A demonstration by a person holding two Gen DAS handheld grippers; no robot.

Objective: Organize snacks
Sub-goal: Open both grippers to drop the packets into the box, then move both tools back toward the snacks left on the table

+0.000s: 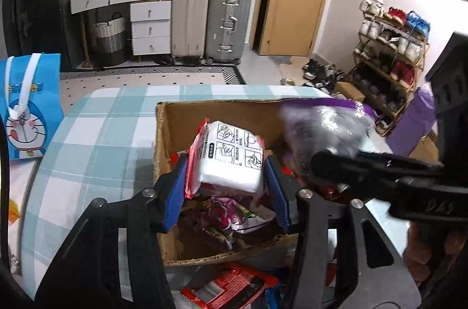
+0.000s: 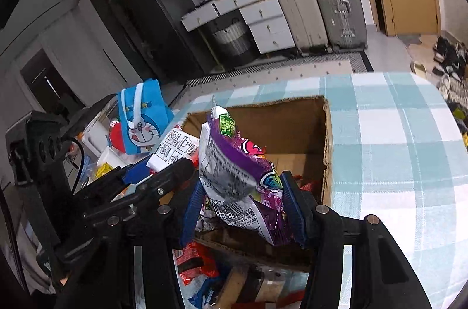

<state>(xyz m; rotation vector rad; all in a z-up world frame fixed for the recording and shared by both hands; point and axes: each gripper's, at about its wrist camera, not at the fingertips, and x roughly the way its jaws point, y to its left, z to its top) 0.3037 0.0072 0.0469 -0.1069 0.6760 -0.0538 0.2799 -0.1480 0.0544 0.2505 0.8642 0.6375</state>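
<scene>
Cardboard box (image 1: 163, 139) sits open on the checked blue-and-white bench (image 1: 96, 139), and both my tools are working over it. My left tool (image 1: 226, 180) has its blue pads pinching a white-and-red snack packet (image 1: 231, 159), held just above the loose wrappers inside the box, toward its near left side. My right tool (image 2: 242, 197) is clamped on a purple and silver snack bag (image 2: 234, 171), which stands upright between the pads over the near edge of the box; in the left view that bag shows blurred, right of the white packet. More red wrappers (image 1: 225, 288) lie on the bench nearer than the box. A blue cartoon bag (image 1: 26, 104) stands far left.
</scene>
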